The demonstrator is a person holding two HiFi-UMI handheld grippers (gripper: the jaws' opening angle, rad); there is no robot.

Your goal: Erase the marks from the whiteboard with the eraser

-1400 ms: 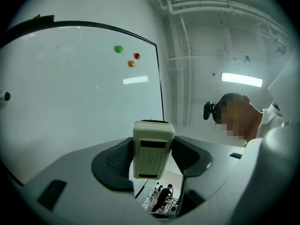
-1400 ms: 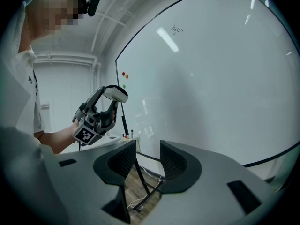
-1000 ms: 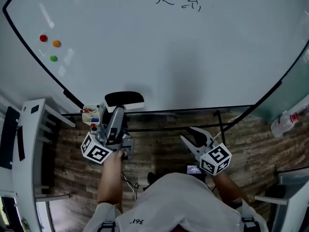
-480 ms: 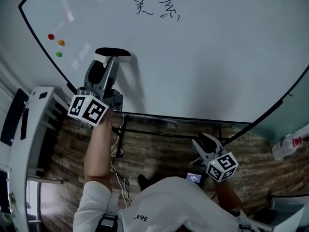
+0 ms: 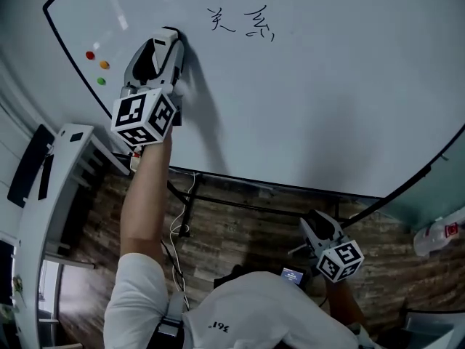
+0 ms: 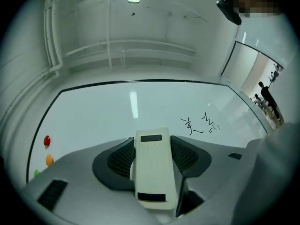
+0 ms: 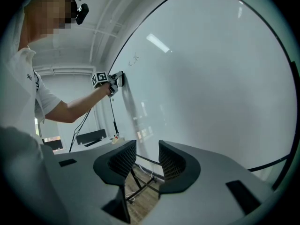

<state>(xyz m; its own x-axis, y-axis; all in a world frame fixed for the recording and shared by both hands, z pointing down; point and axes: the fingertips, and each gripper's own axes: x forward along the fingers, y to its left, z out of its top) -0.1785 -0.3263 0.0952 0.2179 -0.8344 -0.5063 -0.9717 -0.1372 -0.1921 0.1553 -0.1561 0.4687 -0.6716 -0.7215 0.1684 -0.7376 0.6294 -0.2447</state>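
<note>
While the right gripper [image 5: 315,222] hangs low at the lower right of the head view, just above the person's white shirt [image 5: 254,311], its jaws stand apart with nothing between them; its own view shows only wooden floor [image 7: 140,198] and a dark stand leg through the gap. That floor fills the lower band of the head view, under the black lower edge of the whiteboard [image 5: 327,86].

Farther up, at the left of the frame, the person's bare left arm [image 5: 142,202] reaches up to the board. The left gripper [image 5: 166,43] sits at its end, marker cube toward the camera and jaws pointing at the board's upper left part. In the left gripper view the jaws are closed on the eraser [image 6: 151,168], a cream block with a dark patch at each end, clamped lengthwise between the ribbed pads. From the right gripper view the gripper tip seems to meet the board, though contact of the eraser face itself cannot be confirmed.

Beyond the eraser, the black handwritten marks [image 5: 240,20] sit near the top of the board, a little to the right of the gripper tip and apart from it. To the left of the gripper, near the board's curved edge, are three small magnets: red [image 5: 91,54], orange [image 5: 104,65] and green [image 5: 101,81].
</note>
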